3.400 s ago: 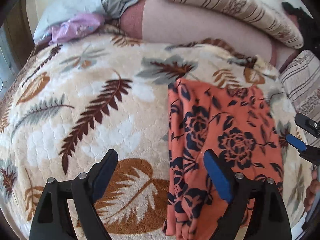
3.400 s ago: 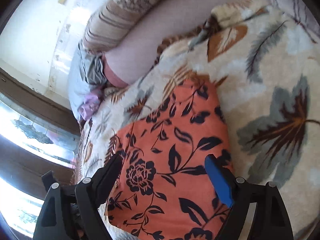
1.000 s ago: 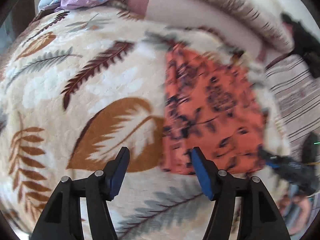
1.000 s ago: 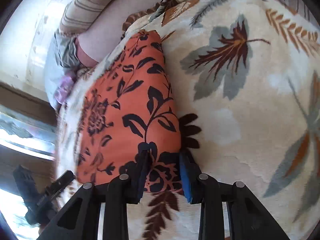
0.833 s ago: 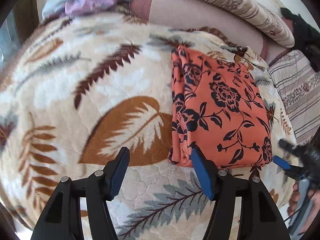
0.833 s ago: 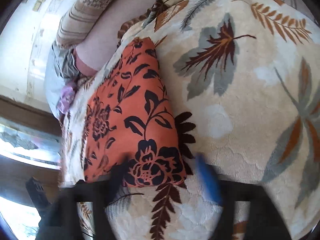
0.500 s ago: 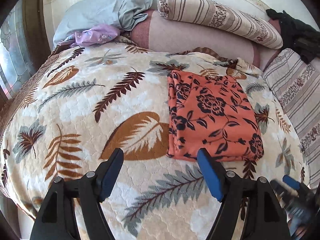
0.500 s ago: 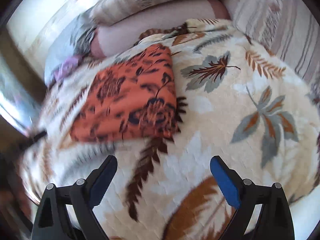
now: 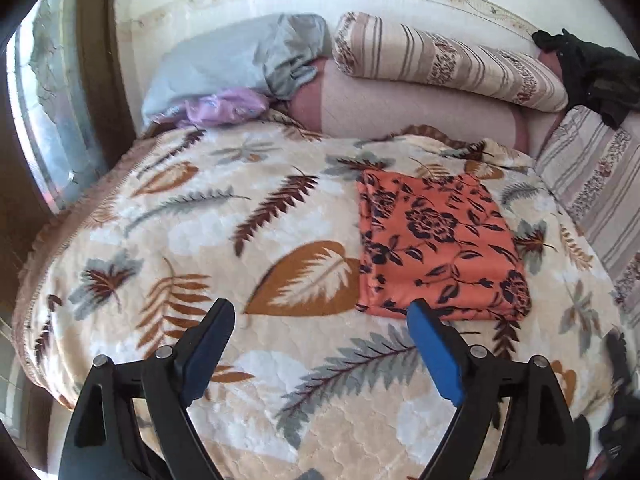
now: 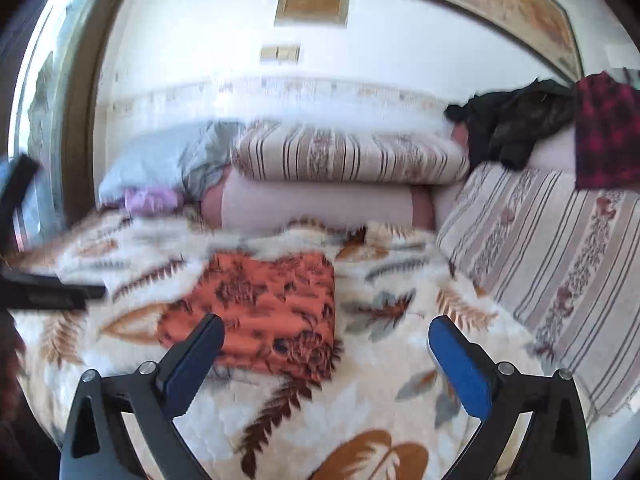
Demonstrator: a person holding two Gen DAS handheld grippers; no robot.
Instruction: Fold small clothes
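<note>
Holding my left gripper and right gripper wide apart and empty, I see the folded orange garment lying near the bed's head edge.

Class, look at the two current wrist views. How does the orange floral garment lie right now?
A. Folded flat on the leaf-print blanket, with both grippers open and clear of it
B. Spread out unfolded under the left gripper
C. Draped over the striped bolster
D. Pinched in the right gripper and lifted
A: the orange floral garment lies as a neat folded rectangle on the leaf-print blanket, while the left gripper and right gripper are both open and hold nothing.
</note>
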